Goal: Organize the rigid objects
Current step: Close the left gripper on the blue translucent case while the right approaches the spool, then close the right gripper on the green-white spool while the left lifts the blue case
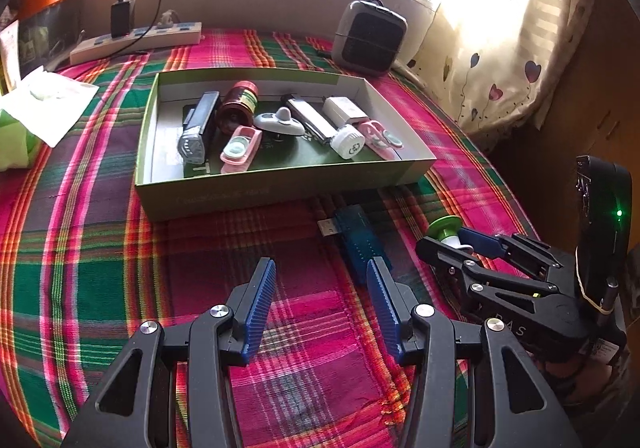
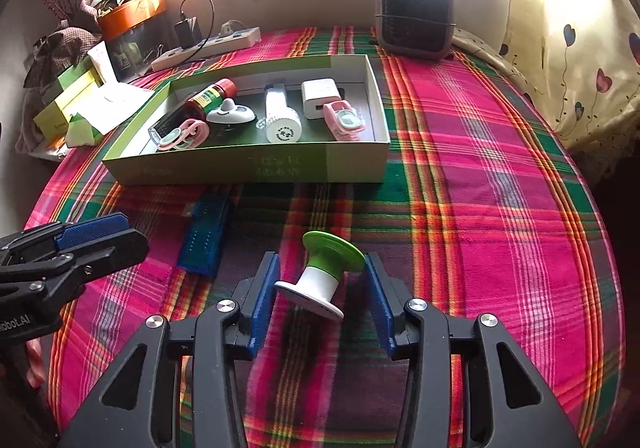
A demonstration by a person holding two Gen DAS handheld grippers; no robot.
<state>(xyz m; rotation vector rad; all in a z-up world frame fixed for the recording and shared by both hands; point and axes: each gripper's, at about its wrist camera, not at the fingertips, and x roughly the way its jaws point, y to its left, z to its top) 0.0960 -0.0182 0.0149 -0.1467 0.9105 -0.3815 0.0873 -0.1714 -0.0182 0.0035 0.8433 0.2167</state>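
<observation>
On the plaid cloth, near edge: a green-and-white spool (image 2: pixel 322 275) lies tipped on its side, green flange away from the camera, white flange nearer.
Right gripper (image 2: pixel 320 302): its blue fingers (image 2: pixel 264 300) stand on either side of the spool; the green flange reaches close to the right pad and the white flange close to the left one, but I cannot tell whether either pad touches, and the spool lies on the cloth.
Left gripper (image 1: pixel 320 300): fingers (image 1: pixel 258 308) parted about halfway, nothing between them but cloth.
Blue USB dongle (image 1: pixel 356 240): flat on the cloth just in front of the box, its metal plug toward the box; the left gripper's right finger overlaps its near end in the left wrist view, contact not clear.
Green cardboard box (image 1: pixel 280 188): open, shallow, farther back in the middle of the cloth.
Inside the box: a black torch (image 1: pixel 198 128), a brown bottle with a red cap (image 1: pixel 238 106) on its side, a grey oval gadget (image 1: pixel 280 122), a white round-ended tube (image 1: pixel 346 142), a white charger block (image 1: pixel 344 110), and two pink clip-like items (image 1: pixel 240 150) (image 1: pixel 380 138).
Behind the box: a white power strip (image 1: pixel 136 42) with a black adapter plugged in, and a small grey heater (image 1: pixel 370 36).
Left of the box: a tissue pack (image 1: pixel 36 108).
</observation>
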